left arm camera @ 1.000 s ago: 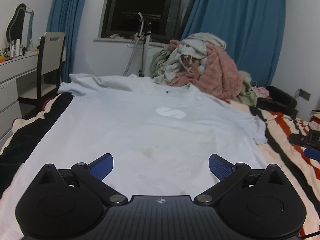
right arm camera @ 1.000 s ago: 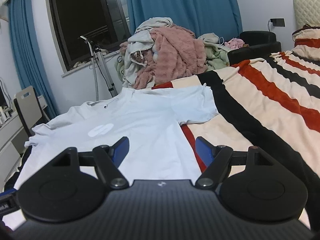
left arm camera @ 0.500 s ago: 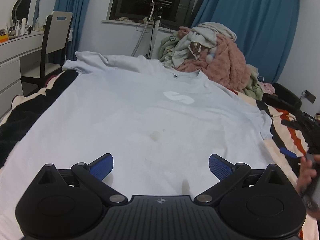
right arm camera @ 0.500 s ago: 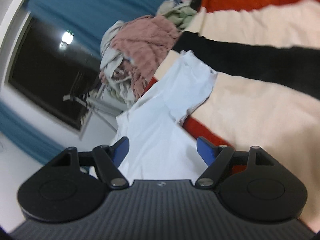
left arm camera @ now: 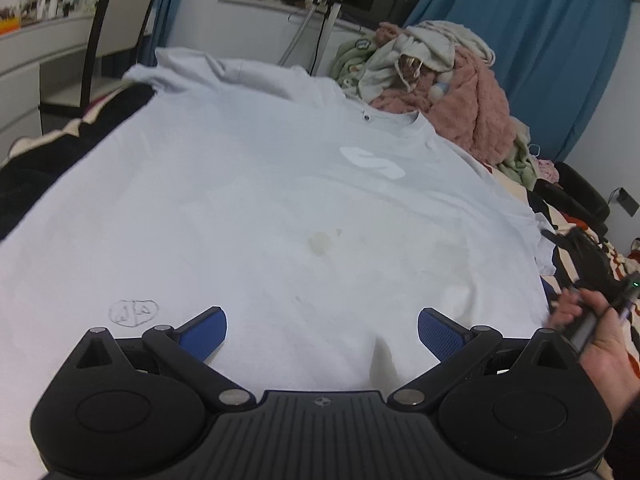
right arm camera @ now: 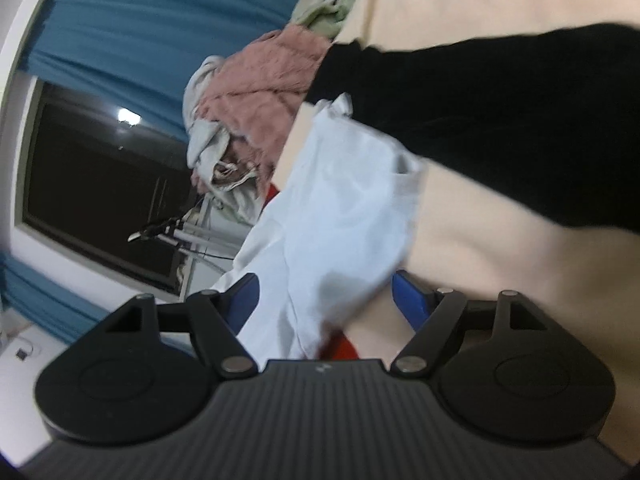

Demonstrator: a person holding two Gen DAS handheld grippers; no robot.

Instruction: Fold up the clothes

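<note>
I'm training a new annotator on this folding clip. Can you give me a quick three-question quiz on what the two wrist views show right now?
1. True or false: the left gripper is clamped on the white T-shirt.
2. Which part of the T-shirt lies between the right gripper's open jaws: A collar, B sleeve, C hem?
3. What sits behind the shirt's collar, in front of the blue curtains?

Key: 1 false, its jaws stand open above the shirt. 2 B. 3 a pile of clothes.

The T-shirt [left arm camera: 256,200] lies flat on the bed [left arm camera: 32,168], with the clothes pile [left arm camera: 436,88] behind its collar.
</note>
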